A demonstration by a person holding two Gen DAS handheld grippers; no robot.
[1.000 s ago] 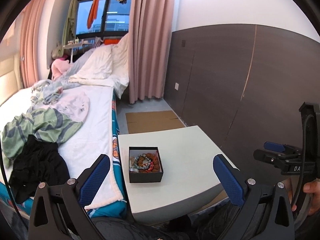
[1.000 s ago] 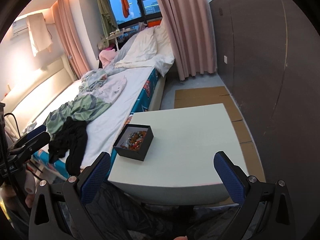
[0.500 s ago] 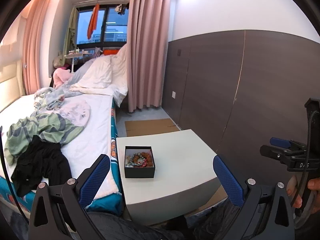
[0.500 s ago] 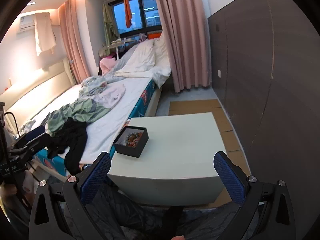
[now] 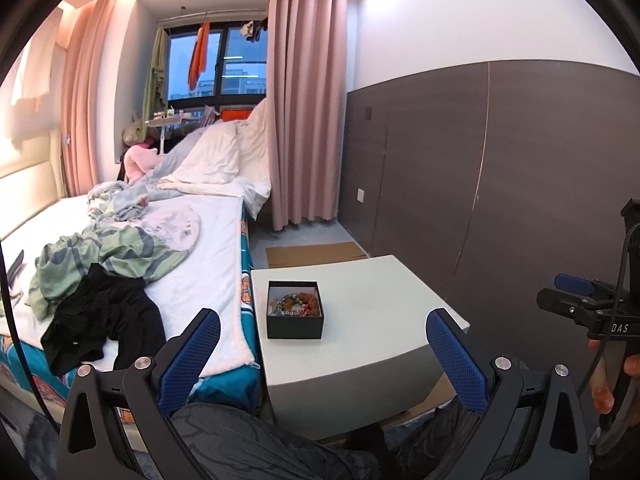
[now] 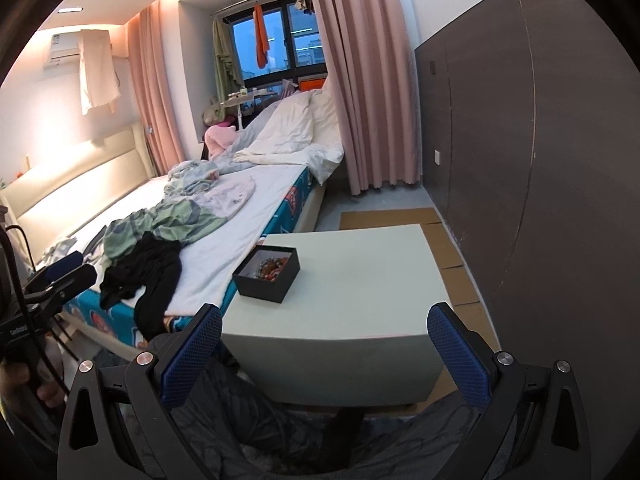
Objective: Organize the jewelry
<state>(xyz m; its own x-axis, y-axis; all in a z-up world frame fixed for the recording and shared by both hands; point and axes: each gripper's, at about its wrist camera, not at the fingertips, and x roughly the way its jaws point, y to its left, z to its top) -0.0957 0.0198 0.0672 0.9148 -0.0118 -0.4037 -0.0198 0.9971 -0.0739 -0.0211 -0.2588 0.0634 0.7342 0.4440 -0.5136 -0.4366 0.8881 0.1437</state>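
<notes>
One black box (image 5: 295,315) of tangled jewelry (image 5: 296,305) sits on desk (image 5: 372,300) by its bed-side edge; the desk right of box bare. Left tool (image 5: 322,350), right tool (image 6: 324,346) both released, short of desk.

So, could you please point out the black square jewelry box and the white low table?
black square jewelry box (image 5: 295,327): left wrist view, front wall.
white low table (image 6: 360,280): right wrist view, bare top.

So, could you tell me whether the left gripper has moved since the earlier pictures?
Yes. The left gripper has drawn back and up from the table: the black box looks smaller, and more wall shows above.
</notes>
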